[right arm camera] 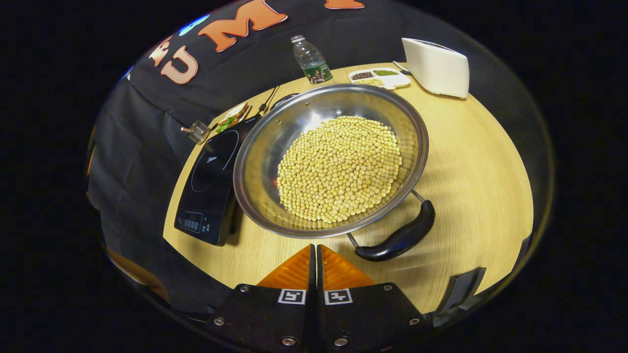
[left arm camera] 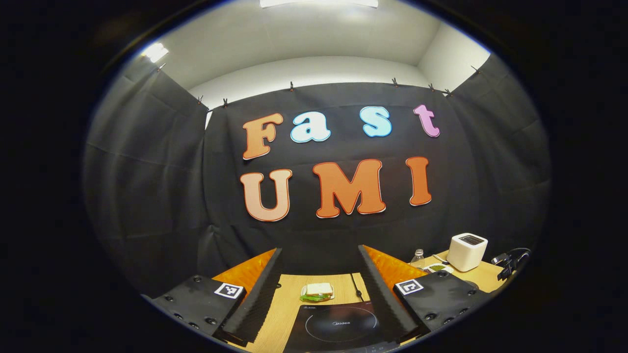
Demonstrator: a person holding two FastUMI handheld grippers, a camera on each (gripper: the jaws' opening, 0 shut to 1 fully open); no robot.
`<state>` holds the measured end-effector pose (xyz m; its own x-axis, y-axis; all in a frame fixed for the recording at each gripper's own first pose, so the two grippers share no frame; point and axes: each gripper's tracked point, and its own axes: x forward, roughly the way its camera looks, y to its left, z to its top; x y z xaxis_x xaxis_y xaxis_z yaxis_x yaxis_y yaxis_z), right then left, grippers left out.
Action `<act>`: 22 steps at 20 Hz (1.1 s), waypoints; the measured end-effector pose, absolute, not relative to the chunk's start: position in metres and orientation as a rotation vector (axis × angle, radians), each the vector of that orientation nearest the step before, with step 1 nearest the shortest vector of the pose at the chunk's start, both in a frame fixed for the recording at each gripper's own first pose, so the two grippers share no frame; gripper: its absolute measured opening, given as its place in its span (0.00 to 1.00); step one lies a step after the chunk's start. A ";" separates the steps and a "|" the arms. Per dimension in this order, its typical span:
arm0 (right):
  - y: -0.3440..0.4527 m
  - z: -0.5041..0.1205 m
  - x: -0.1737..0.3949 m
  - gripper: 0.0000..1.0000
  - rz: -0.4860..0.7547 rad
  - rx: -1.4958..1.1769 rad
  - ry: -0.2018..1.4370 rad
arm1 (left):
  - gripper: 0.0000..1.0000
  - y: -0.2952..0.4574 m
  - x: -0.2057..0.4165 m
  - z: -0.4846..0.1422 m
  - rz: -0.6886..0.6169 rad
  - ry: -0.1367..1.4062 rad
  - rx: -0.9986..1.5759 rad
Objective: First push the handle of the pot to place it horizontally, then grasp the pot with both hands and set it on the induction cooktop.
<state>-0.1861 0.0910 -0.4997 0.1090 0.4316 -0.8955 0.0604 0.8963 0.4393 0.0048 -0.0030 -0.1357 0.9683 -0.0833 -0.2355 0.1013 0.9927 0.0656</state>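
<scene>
Two grippers in play, neither touching anything. In the right gripper view, left to right: the induction cooktop lies at the left of the table, control panel at its near end; the pot, a wide steel pan heaped with pale beans, sits just right of it, its rim overhanging or touching the cooktop's right edge; which one cannot be told. The pot's black handle sticks out at the near right of the rim. The right gripper hangs just short of the pot's near rim, to the left of the handle, jaws closed together on nothing. Far side: a bottle, a divided dish, a white toaster.

In the left gripper view, the left gripper is held level with jaws spread wide, the cooktop below between its fingers, a sandwich plate beyond.

Risks, as judged: the pot is full and shallow-sided, so a sharp shove on the handle could spill beans or slide the whole pot into the cooktop instead of turning it. Closed fingertips could also slip off the rounded grip.

Orientation: the handle points toward the near right, its grip running aslant, left end nearer, right end farther. The pot's handle axis is thus diagonal, not yet horizontal.
</scene>
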 end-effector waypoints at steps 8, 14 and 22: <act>0.088 -0.507 -0.177 0.00 0.265 0.521 1.487 | 0.97 0.000 0.010 -0.151 -0.084 0.262 0.065; 0.059 -0.529 -0.170 0.00 0.166 0.457 1.497 | 0.97 0.002 0.012 -0.160 -0.080 0.277 0.062; 0.018 -0.537 -0.147 0.00 0.034 0.468 1.481 | 0.97 0.007 0.019 -0.167 -0.072 0.280 0.068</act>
<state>-0.1473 0.0178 -0.5366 0.1068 0.3040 -0.9467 0.2601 0.9104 0.3217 0.0192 0.0074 -0.1666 0.9586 -0.0613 -0.2780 0.0802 0.9952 0.0568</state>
